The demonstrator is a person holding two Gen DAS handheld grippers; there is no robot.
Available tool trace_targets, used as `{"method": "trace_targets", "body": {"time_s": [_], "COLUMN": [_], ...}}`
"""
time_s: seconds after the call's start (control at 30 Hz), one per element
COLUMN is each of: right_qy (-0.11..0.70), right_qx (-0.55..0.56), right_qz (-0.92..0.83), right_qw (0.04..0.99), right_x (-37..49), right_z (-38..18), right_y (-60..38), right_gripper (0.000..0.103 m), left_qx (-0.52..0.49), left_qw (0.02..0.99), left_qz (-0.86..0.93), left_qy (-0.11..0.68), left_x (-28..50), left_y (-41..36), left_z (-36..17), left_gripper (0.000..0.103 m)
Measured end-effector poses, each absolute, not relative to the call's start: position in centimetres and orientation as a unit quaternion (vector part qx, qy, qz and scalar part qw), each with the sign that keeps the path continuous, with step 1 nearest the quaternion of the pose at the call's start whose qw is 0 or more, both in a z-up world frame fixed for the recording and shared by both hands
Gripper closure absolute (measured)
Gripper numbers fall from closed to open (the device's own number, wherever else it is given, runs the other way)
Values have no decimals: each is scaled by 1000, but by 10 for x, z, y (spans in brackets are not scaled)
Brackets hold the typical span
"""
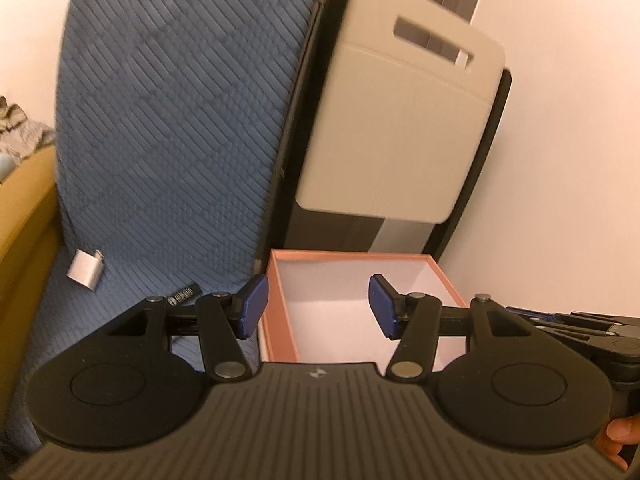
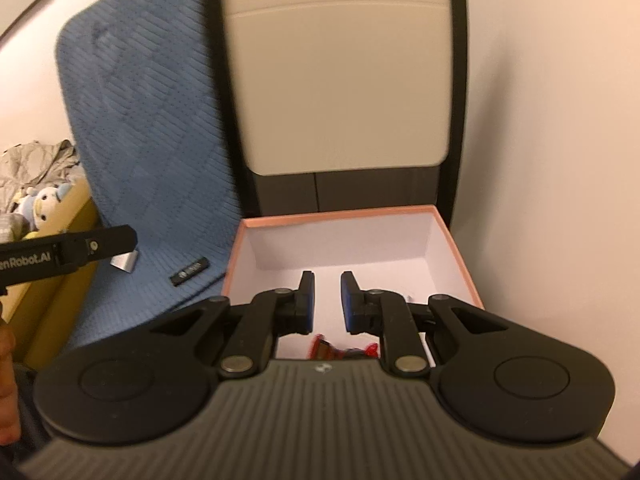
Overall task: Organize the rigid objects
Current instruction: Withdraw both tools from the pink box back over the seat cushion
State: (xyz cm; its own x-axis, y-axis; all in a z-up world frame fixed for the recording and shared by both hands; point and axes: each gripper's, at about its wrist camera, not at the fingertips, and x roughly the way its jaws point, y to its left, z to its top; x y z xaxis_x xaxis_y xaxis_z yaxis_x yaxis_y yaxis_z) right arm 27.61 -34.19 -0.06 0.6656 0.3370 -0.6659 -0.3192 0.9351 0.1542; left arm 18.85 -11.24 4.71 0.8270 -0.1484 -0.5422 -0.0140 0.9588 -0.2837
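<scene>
Both grippers are held over a pink-rimmed box (image 2: 456, 248) with a white inside. On the left gripper (image 1: 316, 306) the fingers are seen spread wide with nothing between them. On the right gripper (image 2: 325, 300) the fingers are parted by a narrow gap, also empty. Red-wrapped items (image 2: 340, 350) are glimpsed on the box floor. A small silver block (image 1: 85, 269) is seen lying on the blue quilted cushion (image 1: 172, 120) left of the box.
</scene>
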Motion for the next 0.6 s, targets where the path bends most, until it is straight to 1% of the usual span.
{"method": "trace_targets", "body": {"time_s": [0.27, 0.6], "right_qy": [357, 363], "right_qx": [7, -4], "right_qz": [206, 241], "right_qw": [911, 900], "right_x": [244, 219], "right_z": [3, -28], "right_y": [-304, -249], "right_gripper": [85, 85], "left_qx": [-124, -132], "left_qw": [953, 952], "left_qz": [-22, 2], "left_qy": [275, 276], "left_x": [153, 124], "left_y": [-80, -36], "left_z": [49, 13], "left_gripper": [41, 41]}}
